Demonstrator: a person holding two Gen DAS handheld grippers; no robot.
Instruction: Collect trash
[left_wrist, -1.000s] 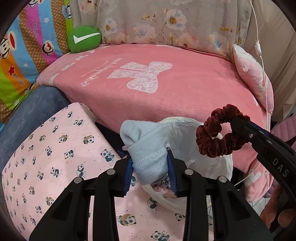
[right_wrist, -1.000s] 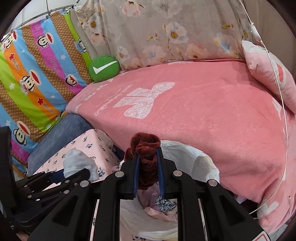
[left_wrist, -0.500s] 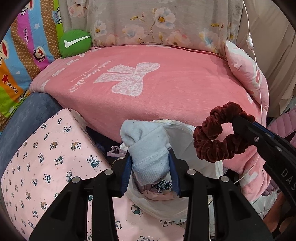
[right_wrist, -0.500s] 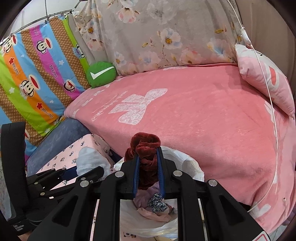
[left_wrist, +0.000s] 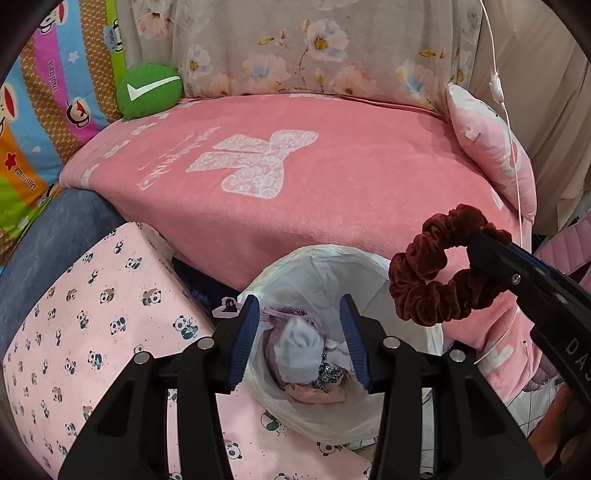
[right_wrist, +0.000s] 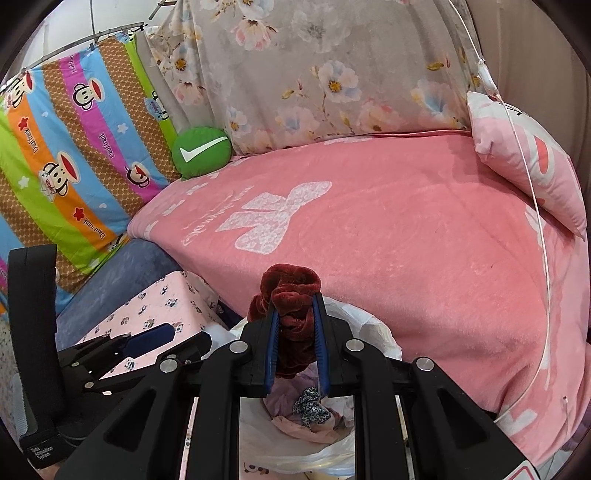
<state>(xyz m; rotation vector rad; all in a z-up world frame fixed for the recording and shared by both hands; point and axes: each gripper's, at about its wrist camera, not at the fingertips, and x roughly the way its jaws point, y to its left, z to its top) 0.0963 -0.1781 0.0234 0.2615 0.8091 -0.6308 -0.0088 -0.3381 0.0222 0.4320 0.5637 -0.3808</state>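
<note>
Left gripper (left_wrist: 298, 345): jaws apart, holding nothing, poised directly above the open white bag (left_wrist: 369, 266). A pale blue sock (left_wrist: 299, 350) lies inside the bag on other cloth scraps. Right gripper (right_wrist: 295, 345): jaws clamped on a dark red scrunchie (right_wrist: 290, 291), held over the bag's right rim; the bag mouth sits just below and ahead of it. Judged next: release straight down, right side nearer. Beyond the bag, a pink blanket (left_wrist: 332, 177) covers the bed.
</note>
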